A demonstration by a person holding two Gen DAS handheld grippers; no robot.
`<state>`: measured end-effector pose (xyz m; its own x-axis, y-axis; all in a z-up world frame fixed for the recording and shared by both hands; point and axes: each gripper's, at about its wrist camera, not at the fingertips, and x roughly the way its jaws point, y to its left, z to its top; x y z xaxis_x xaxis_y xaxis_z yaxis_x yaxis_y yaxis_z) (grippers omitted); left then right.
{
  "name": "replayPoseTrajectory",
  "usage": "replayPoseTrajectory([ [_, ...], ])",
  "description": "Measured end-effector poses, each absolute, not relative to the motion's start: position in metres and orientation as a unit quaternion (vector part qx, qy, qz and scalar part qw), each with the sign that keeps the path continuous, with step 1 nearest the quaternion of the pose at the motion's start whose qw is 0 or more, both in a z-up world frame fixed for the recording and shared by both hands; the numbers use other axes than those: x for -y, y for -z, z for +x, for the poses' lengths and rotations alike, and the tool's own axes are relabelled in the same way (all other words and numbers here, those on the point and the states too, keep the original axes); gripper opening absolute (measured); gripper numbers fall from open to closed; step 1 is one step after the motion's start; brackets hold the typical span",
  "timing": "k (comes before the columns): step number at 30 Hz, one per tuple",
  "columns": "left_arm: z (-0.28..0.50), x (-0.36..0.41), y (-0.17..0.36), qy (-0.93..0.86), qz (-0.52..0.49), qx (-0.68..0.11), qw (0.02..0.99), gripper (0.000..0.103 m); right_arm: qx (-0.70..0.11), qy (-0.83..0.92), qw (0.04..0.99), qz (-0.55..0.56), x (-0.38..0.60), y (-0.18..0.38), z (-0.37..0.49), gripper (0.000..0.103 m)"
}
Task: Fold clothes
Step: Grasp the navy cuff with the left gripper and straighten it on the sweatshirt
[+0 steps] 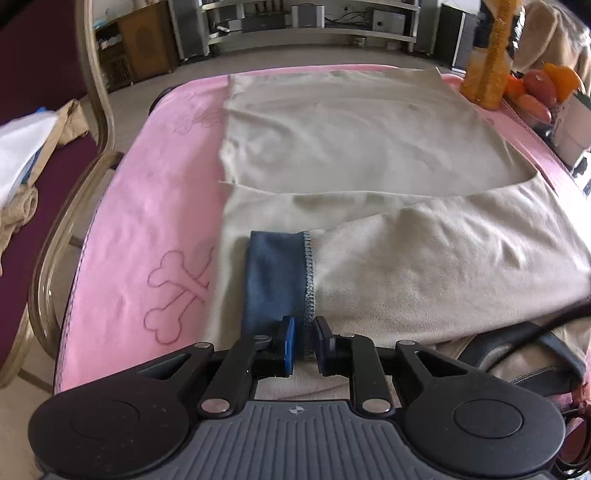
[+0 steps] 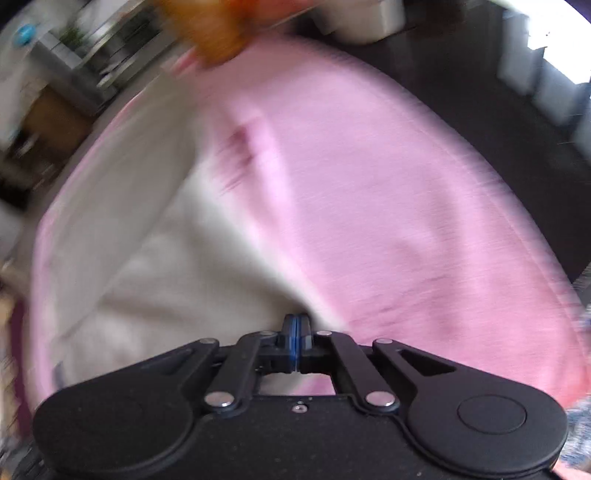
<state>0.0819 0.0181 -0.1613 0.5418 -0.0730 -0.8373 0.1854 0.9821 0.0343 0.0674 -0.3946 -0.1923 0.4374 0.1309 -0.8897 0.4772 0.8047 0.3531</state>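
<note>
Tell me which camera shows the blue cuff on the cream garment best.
The left wrist view: the blue cuff lies sharp and central on the cream garment, its stitched seam running down into the gap of the left claw. The right wrist view is motion-blurred and shows only cream cloth, no cuff.

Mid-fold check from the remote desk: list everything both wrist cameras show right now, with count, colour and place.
Cream fleece garment: one, cream, spread across the pink cloth, near part folded over.
Blue ribbed collar band: one, blue with stitched edge, on the garment's near edge, running between the left fingers.
Pink bone-print table cloth: one, pink, under the garment.
Wooden-framed maroon chair: one, left of the table, with cloth items on its seat.
Yellow textured post: one, far right corner.
Orange fruit: several, far right.
Media shelf: one, grey, background.
Left gripper: one, black, slightly open around the collar seam.
Right gripper: one, black, shut at the garment's edge; blurred.
</note>
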Motion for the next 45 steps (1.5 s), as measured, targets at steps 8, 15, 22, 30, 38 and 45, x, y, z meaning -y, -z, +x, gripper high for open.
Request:
replayPoseTrajectory([
  [8,0.081,-0.041,0.142,0.063,-0.010,-0.441,0.895,0.017,-0.401,0.133,0.842,0.335,0.416,0.162,0.035,0.008],
  [15,0.094,-0.035,0.129,0.112,-0.055,-0.421,0.898,0.012,-0.362,0.026,0.880,0.306,0.372,0.146,0.071,0.015],
  [22,0.110,0.038,0.139,0.218,0.013,-0.406,0.887,0.012,-0.448,-0.147,0.798,0.376,0.309,0.179,0.122,0.015],
  [30,0.144,0.035,0.177,0.201,-0.043,-0.466,0.860,0.013,-0.537,-0.170,0.719,0.407,0.277,0.235,0.160,0.002],
  [38,0.136,-0.032,0.159,0.024,-0.073,-0.451,0.889,0.010,-0.427,0.035,0.756,0.494,0.374,0.220,0.138,0.005],
  [45,0.116,-0.032,0.143,0.053,-0.064,-0.420,0.904,0.009,-0.364,0.034,0.784,0.501,0.380,0.204,0.117,0.018],
])
